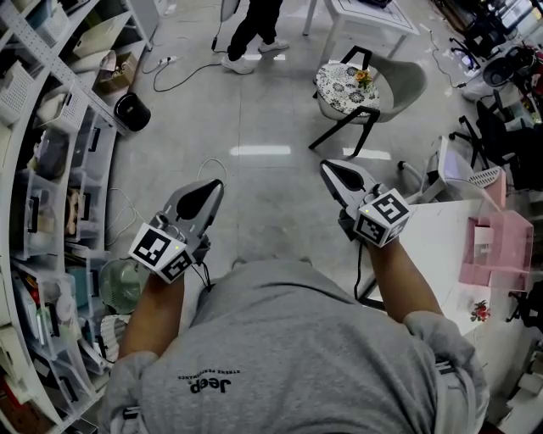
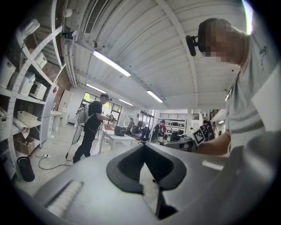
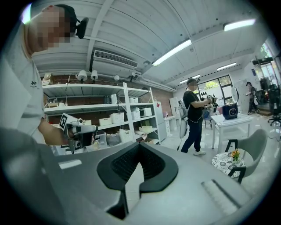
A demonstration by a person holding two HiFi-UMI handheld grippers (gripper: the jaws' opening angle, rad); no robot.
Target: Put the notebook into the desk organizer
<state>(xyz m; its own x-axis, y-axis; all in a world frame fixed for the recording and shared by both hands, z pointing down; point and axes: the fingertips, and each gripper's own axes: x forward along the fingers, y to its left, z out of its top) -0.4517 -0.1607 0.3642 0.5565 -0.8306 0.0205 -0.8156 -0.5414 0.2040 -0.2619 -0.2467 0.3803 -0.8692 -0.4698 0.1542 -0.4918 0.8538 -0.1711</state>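
Note:
Both grippers are held side by side in the air over the grey floor, pointing away from me. My left gripper (image 1: 206, 188) (image 2: 145, 148) is shut with nothing between its jaws. My right gripper (image 1: 333, 169) (image 3: 139, 148) is shut and holds nothing either. A pink desk organizer (image 1: 495, 247) stands on the white desk (image 1: 441, 254) at the right edge of the head view, to the right of the right gripper. No notebook shows in any view.
Storage shelves (image 1: 51, 178) with bins line the left side. A grey chair with a floral cushion (image 1: 349, 86) stands ahead on the right. A person (image 1: 252, 30) stands by a white table (image 1: 365, 17). A black bin (image 1: 133, 112) and cables lie on the floor.

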